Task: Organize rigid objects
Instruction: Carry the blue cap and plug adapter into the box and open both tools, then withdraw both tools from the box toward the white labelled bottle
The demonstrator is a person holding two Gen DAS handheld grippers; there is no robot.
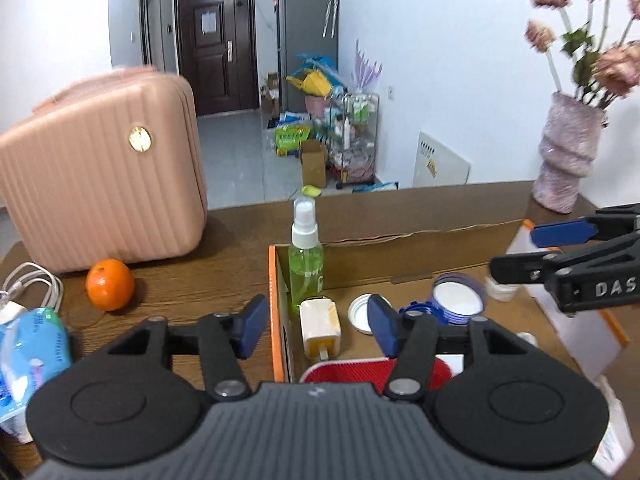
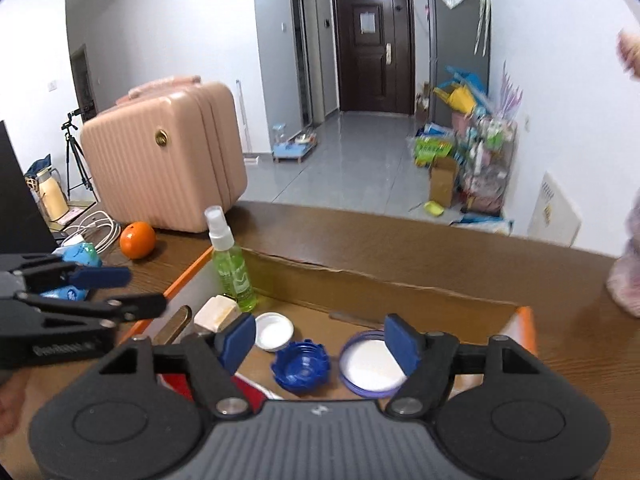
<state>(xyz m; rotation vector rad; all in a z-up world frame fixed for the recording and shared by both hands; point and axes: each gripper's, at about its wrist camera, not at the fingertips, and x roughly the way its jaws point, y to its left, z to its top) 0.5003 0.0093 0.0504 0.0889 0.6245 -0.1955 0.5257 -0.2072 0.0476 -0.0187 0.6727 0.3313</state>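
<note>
An open cardboard box (image 1: pixel 400 266) with orange edges stands on the wooden table. It holds a green spray bottle (image 1: pixel 307 268), a white charger plug (image 1: pixel 320 326), a white lid (image 1: pixel 360 314), a blue cap (image 2: pixel 301 366), a purple-rimmed lid (image 2: pixel 370 364) and a red flat thing (image 1: pixel 348 370). My left gripper (image 1: pixel 319 330) hovers open over the box's left end, the plug lying just beyond its pads. Over the two lids my right gripper (image 2: pixel 319 344) is open and holds nothing. Each gripper also shows in the other's view: right gripper (image 1: pixel 552 252), left gripper (image 2: pixel 120 290).
A pink suitcase (image 1: pixel 108 184) stands at the back left of the table, with an orange (image 1: pixel 110 284) in front of it. White cables (image 1: pixel 32 284) and a blue wipes pack (image 1: pixel 32 344) lie at the left. A vase of flowers (image 1: pixel 568 152) is at the far right.
</note>
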